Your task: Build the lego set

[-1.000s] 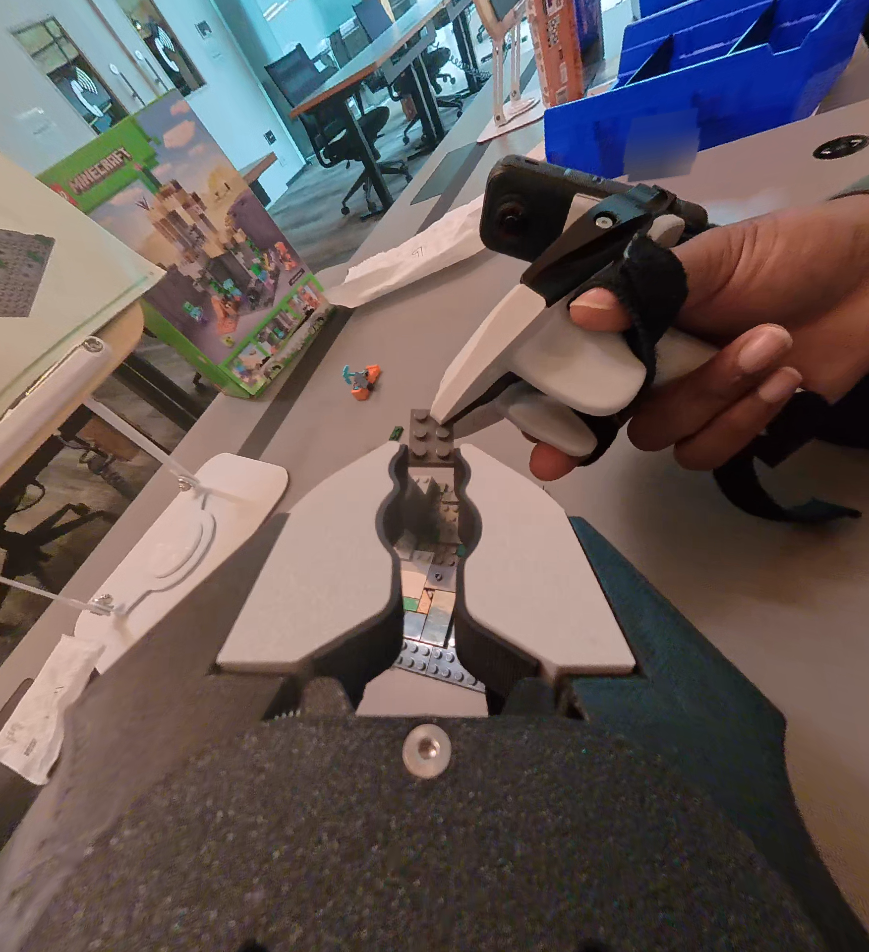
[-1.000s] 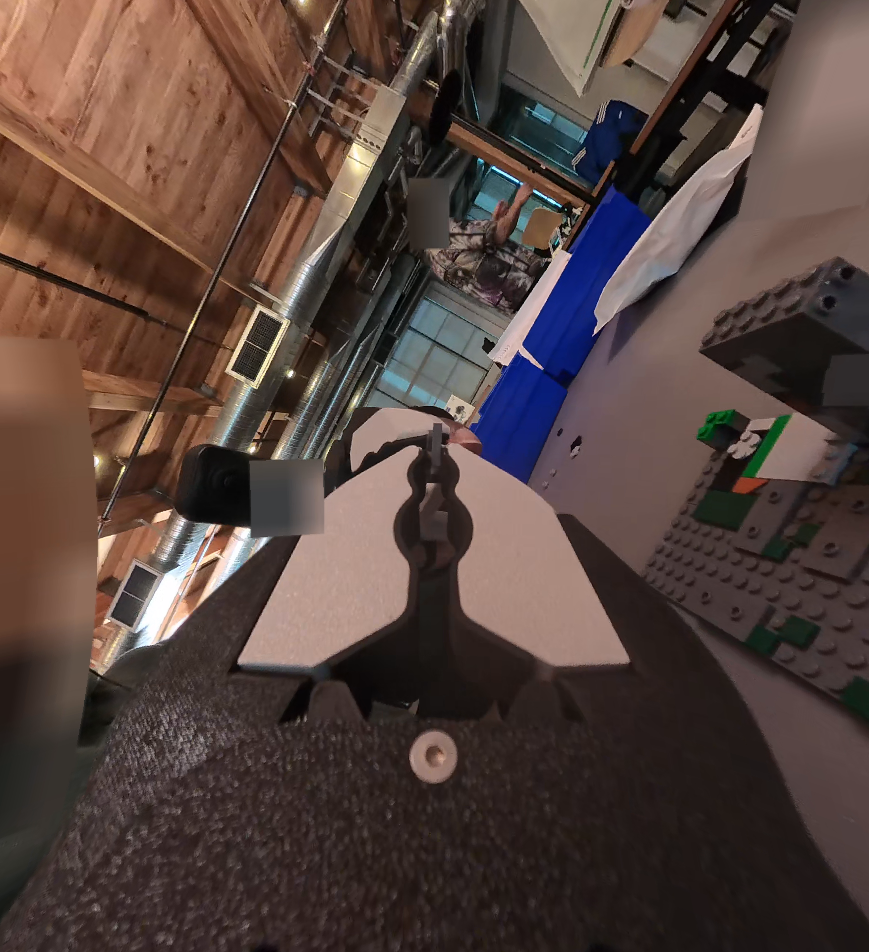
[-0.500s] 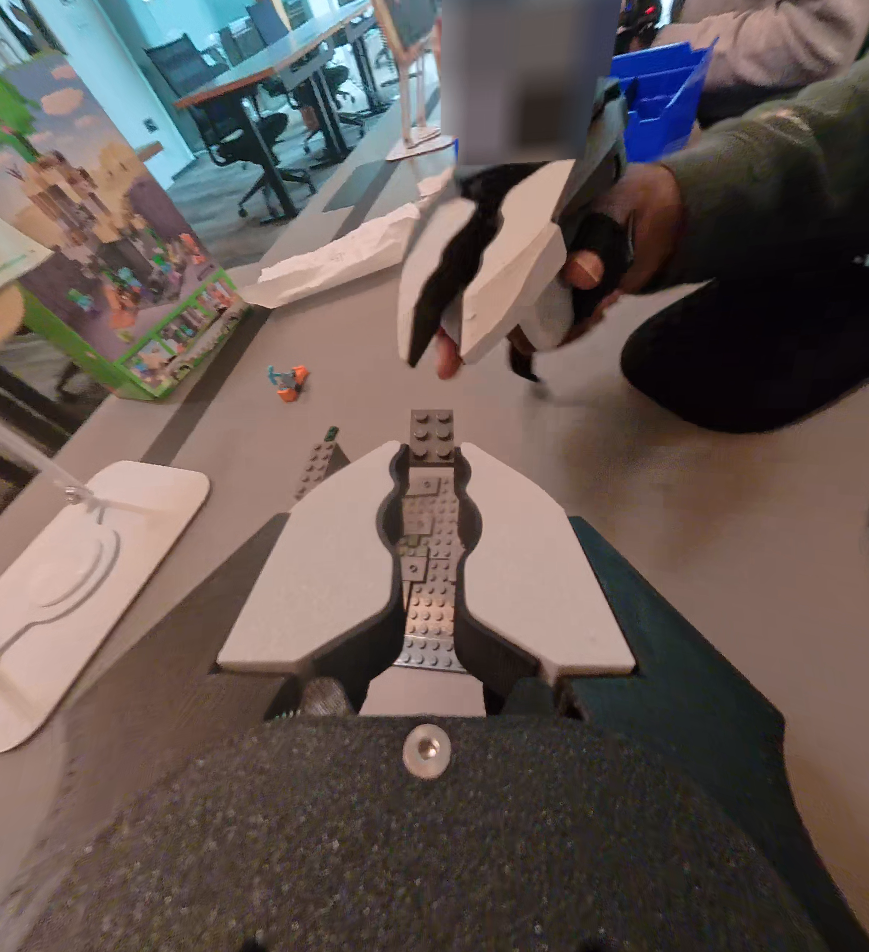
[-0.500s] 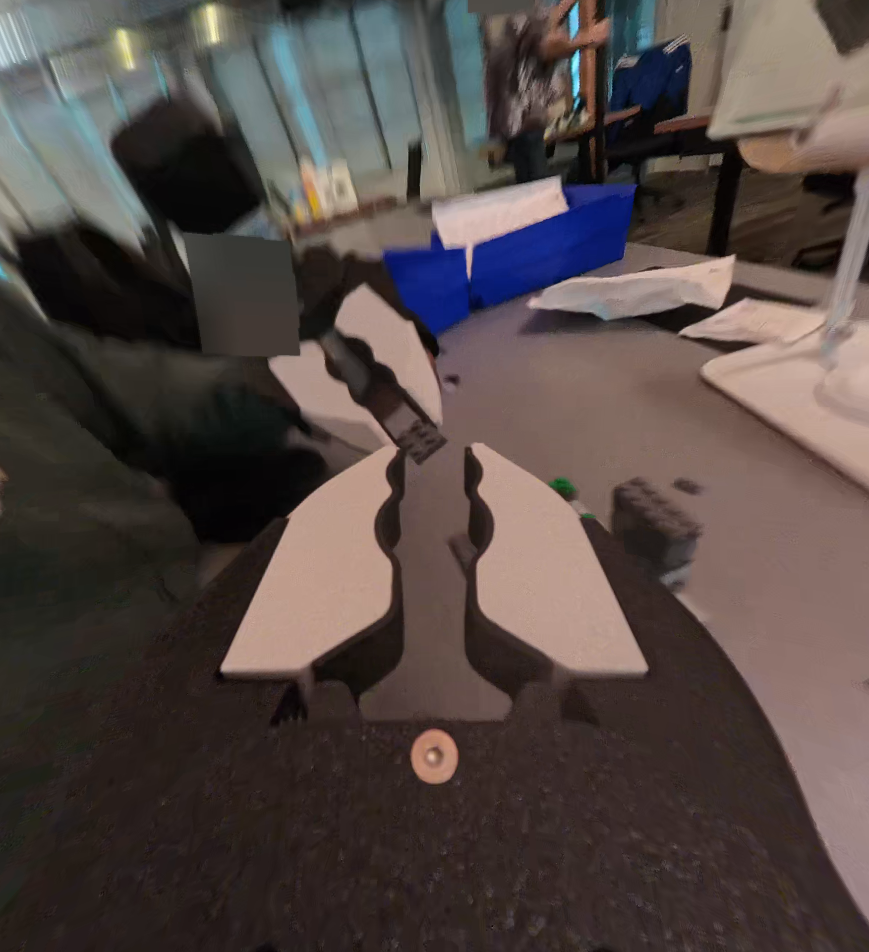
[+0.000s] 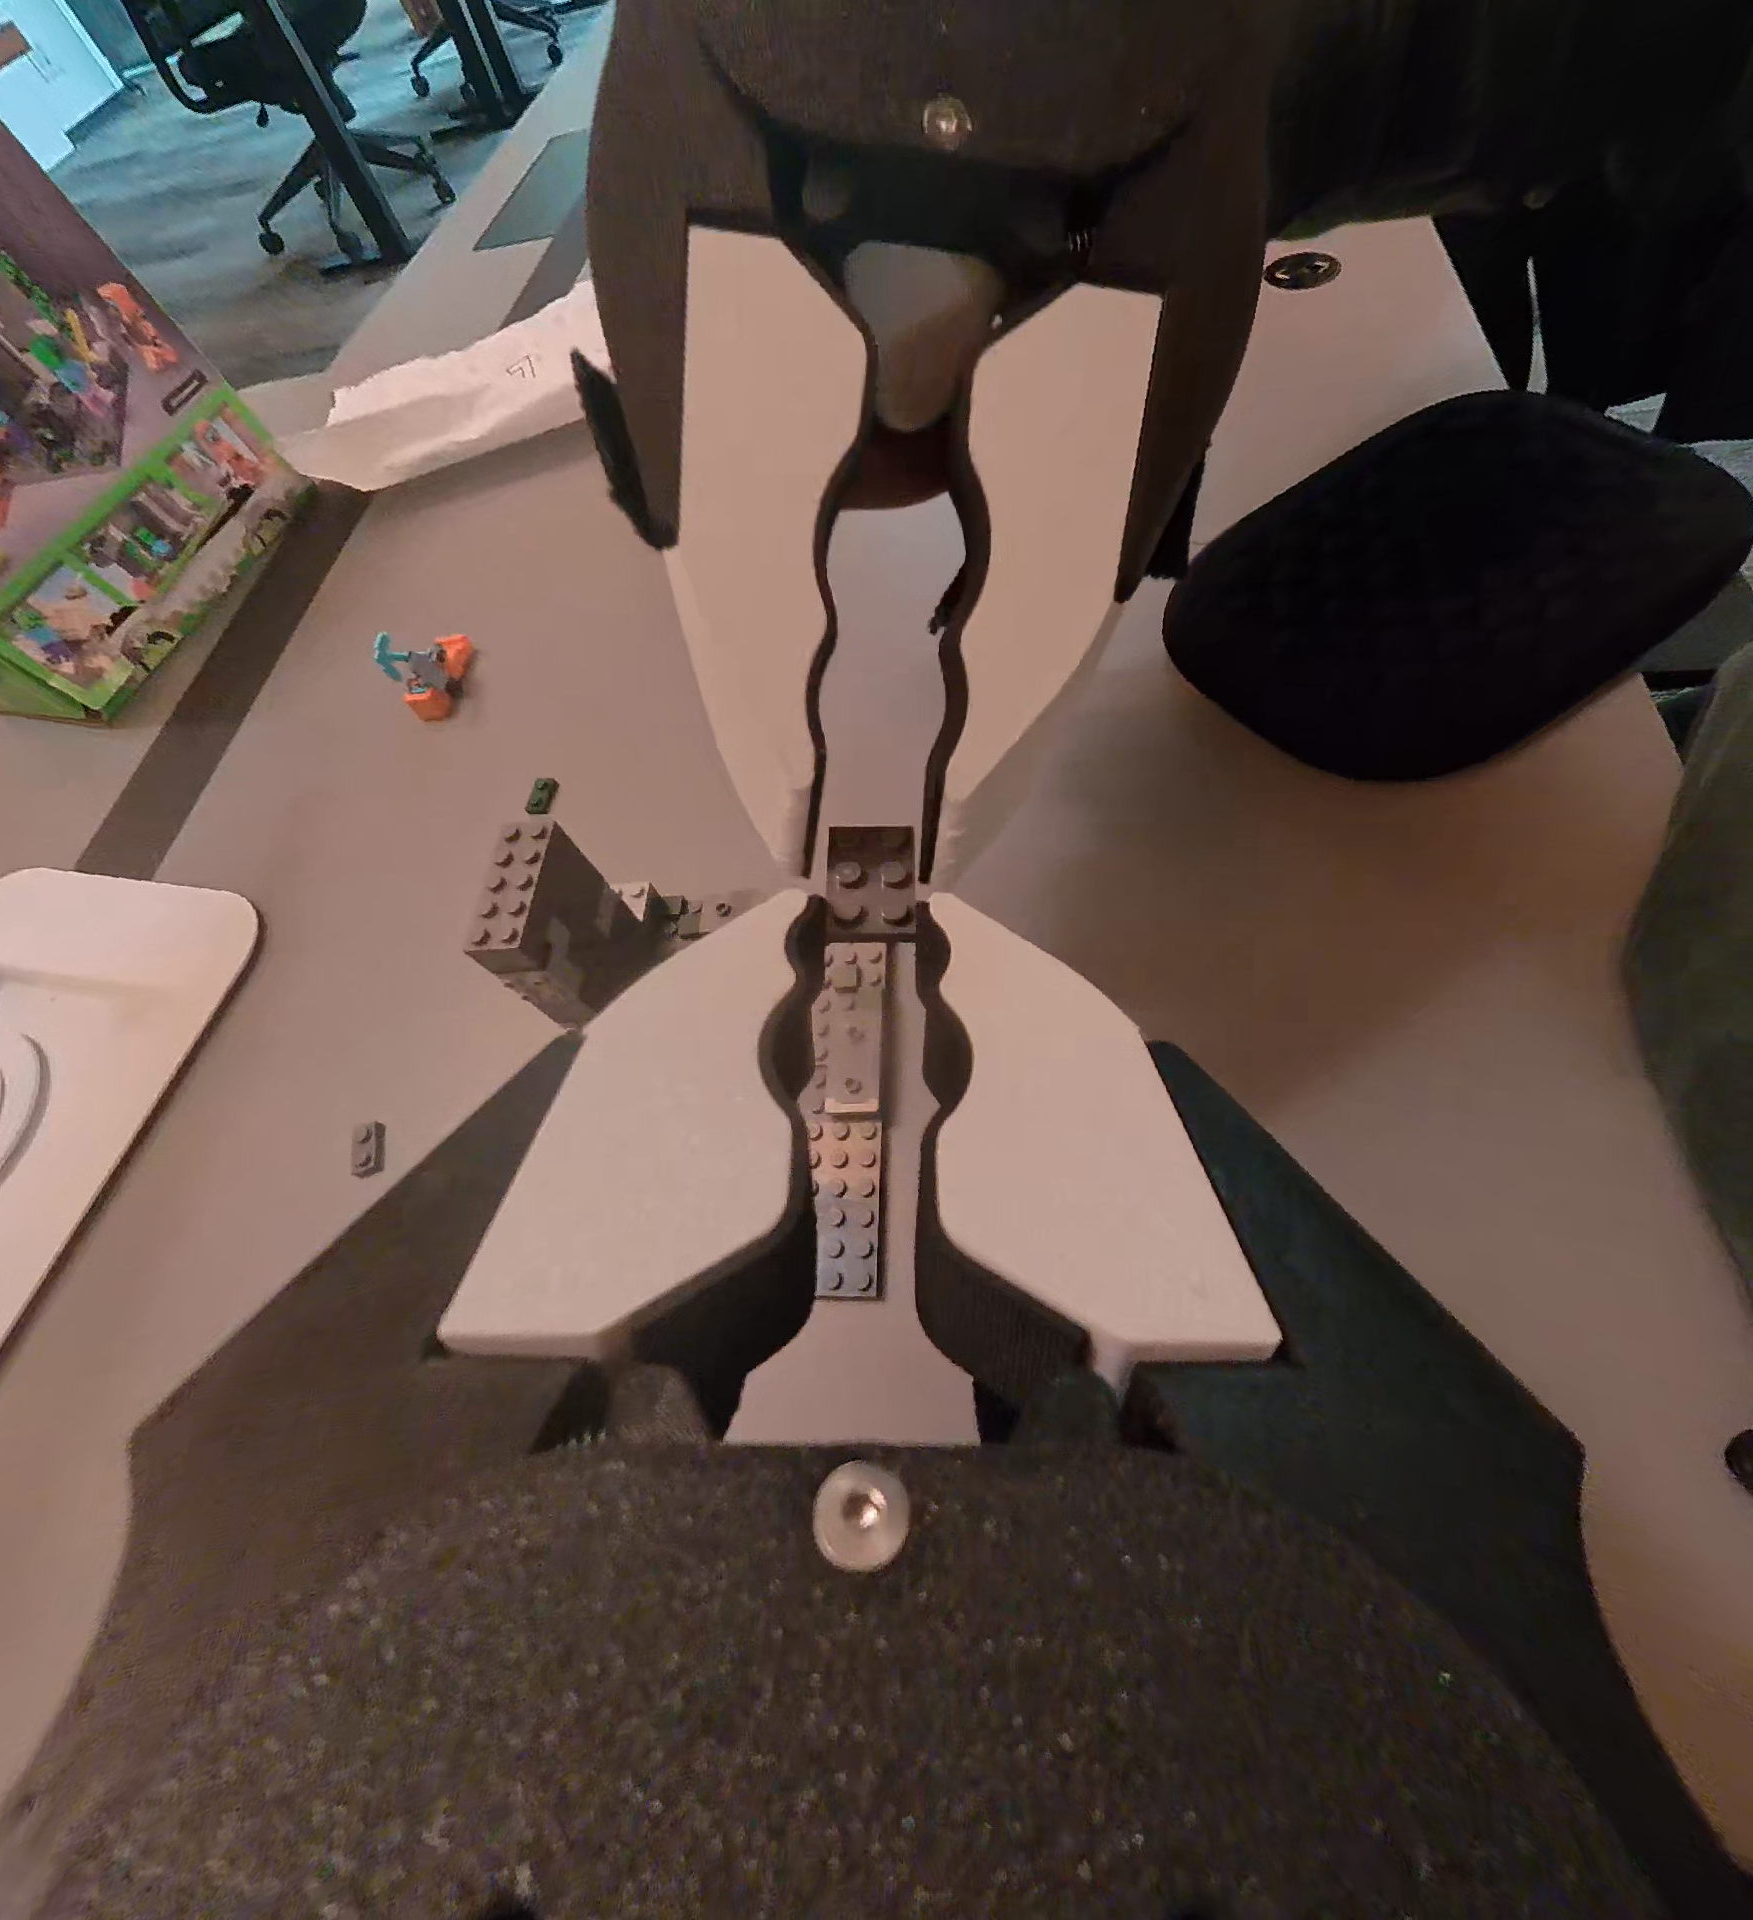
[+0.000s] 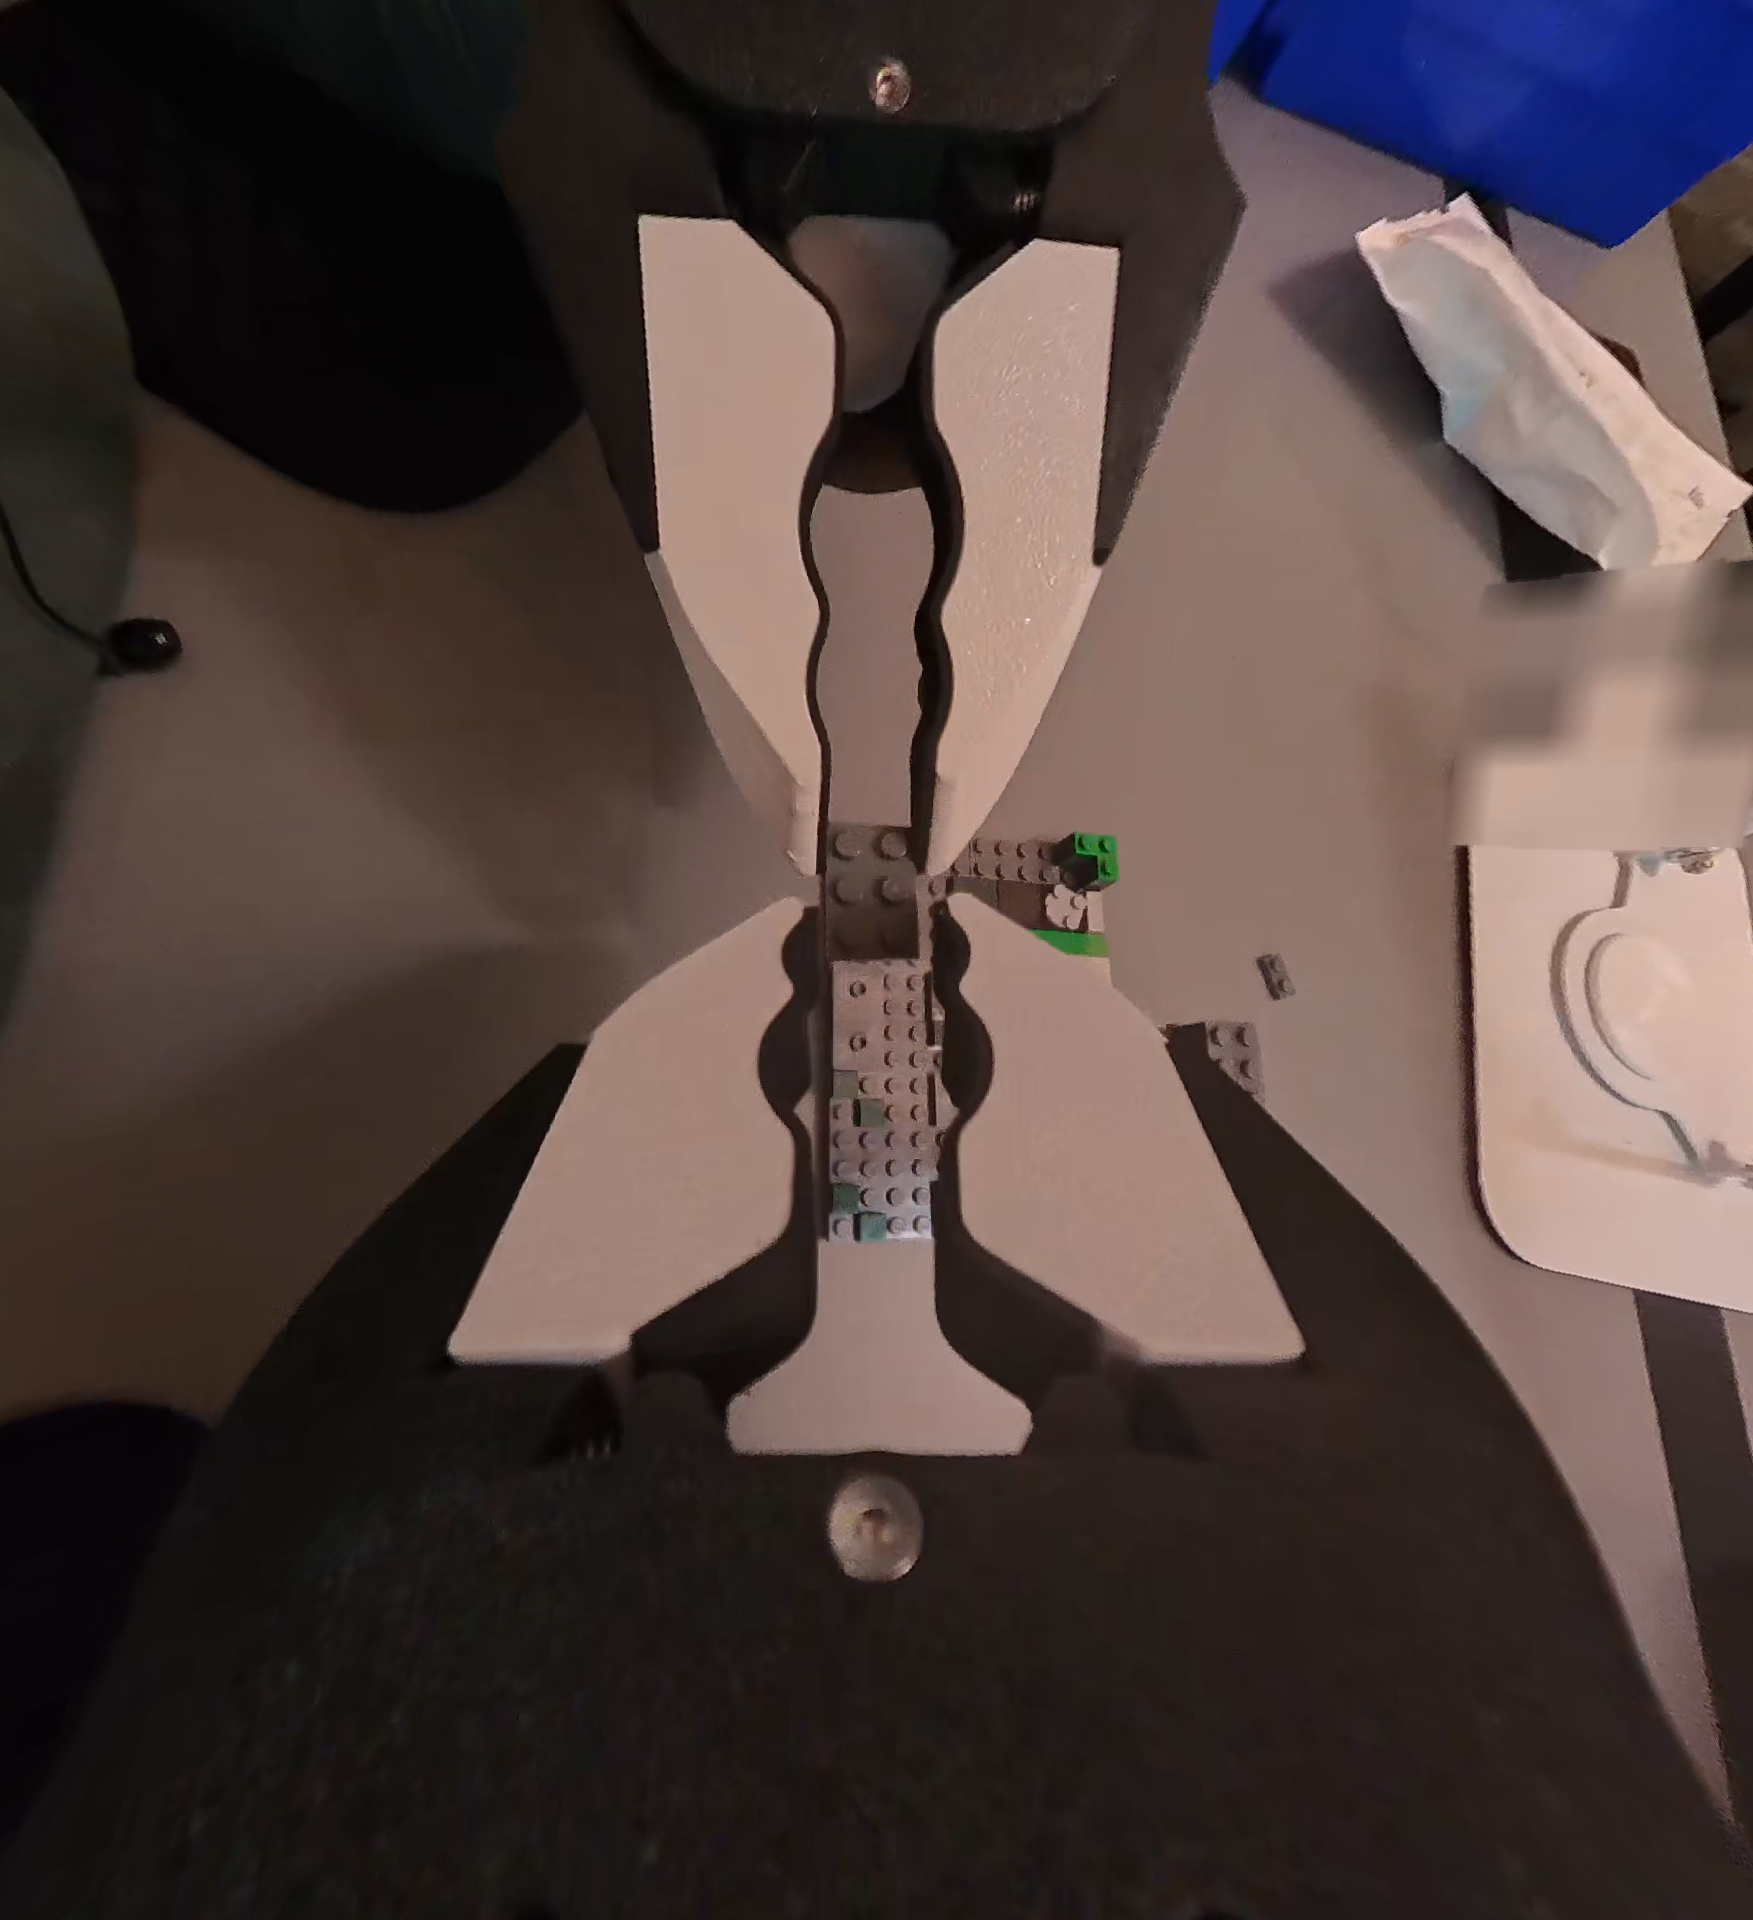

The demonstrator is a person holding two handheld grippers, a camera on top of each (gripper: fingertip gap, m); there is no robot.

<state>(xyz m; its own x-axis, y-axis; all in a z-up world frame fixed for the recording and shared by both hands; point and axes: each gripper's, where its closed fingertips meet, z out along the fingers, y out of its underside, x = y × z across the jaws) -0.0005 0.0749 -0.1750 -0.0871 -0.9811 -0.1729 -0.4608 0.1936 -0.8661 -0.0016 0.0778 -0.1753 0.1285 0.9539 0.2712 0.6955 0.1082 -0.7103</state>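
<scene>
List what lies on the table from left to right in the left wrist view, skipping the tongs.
White stand base → green set box → small grey plate → orange and teal figure → grey stepped build → dark grey brick at the tong tips → black pouch.

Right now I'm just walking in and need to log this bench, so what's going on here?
A person is building a Lego set with two handheld grippers that meet tip to tip over the grey table. Both the left gripper and the right gripper close around the same dark grey 2x2 brick, which stands at one end of the grey studded build. A taller grey brick stack, a loose small plate and the set's box lie nearby.
</scene>
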